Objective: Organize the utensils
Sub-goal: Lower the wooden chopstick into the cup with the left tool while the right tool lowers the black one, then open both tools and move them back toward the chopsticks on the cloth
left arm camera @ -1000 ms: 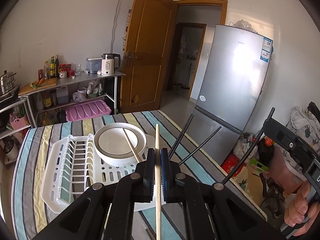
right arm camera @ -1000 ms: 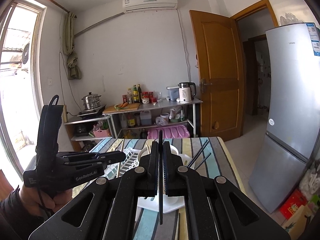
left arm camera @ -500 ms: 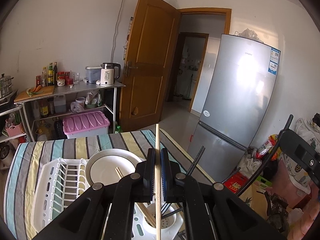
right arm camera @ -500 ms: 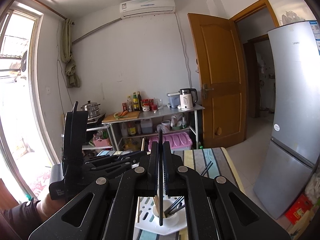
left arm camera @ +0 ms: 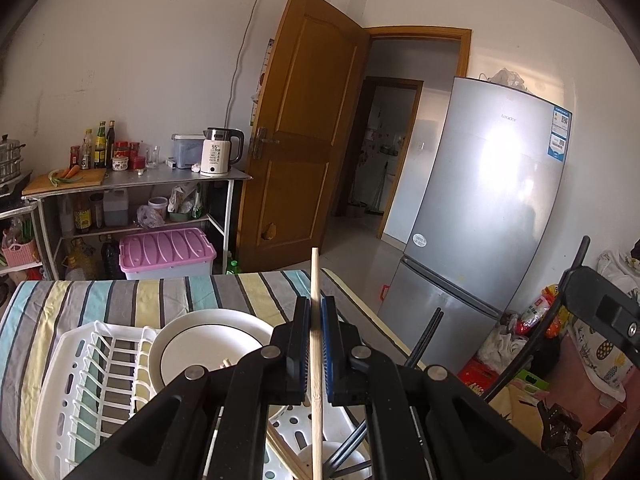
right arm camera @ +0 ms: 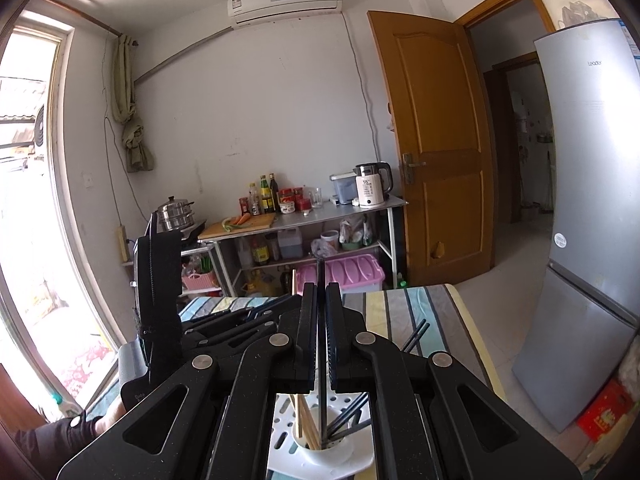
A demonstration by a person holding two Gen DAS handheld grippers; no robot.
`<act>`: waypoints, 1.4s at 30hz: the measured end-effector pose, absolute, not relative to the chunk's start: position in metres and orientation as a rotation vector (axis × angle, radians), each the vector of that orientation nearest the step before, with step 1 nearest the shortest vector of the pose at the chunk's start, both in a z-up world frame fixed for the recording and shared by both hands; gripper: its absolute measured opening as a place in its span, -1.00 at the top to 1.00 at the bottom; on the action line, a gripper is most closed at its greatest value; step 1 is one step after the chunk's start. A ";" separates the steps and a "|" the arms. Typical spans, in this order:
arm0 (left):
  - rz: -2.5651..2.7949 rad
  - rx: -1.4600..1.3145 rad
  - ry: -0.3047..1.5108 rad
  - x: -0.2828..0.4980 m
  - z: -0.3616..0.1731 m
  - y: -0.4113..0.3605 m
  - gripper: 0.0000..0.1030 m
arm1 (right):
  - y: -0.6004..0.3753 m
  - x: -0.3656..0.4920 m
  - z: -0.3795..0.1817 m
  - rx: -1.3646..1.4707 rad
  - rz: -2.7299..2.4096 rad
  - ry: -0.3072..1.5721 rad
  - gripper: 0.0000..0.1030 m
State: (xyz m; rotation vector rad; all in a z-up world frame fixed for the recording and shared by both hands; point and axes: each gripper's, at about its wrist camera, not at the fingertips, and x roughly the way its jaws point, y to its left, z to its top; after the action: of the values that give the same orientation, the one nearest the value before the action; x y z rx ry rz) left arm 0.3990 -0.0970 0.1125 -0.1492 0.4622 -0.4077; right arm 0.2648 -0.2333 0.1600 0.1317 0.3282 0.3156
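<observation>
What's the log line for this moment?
left gripper: shut on wooden chopstick | right gripper: shut on black chopstick | both above white utensil cup | release: not yet

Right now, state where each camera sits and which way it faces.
Left wrist: on the left tool, facing over the striped table toward door and fridge; its shut fingers clamp a wooden chopstick; right tool's body at far right.
Right wrist: on the right tool, facing the shelf wall; it clamps a black chopstick; left tool and a sleeved hand at left.
Shared: white chopstick cup, kettle, door, fridge.
</observation>
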 end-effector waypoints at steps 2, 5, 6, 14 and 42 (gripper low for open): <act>-0.406 -0.150 0.476 0.399 0.105 -0.096 0.90 | -0.234 0.268 0.157 0.134 0.315 0.341 0.93; -0.402 -0.147 0.498 0.396 0.096 -0.091 0.90 | -0.234 0.269 0.152 0.133 0.313 0.352 0.93; -0.402 -0.146 0.507 0.393 0.093 -0.089 0.90 | -0.234 0.269 0.150 0.134 0.313 0.356 0.93; -0.395 -0.113 0.576 0.370 0.071 -0.077 0.89 | -0.237 0.269 0.133 0.128 0.287 0.400 0.93; -0.326 -0.117 0.634 0.306 0.073 -0.044 0.82 | -0.249 0.229 0.123 0.105 0.238 0.455 0.73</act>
State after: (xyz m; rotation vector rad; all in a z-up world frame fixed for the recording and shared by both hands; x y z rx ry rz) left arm 0.3064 -0.0437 0.0734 -0.1165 0.6338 -0.3261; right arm 0.2288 -0.2493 0.1231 0.1047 0.4550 0.2379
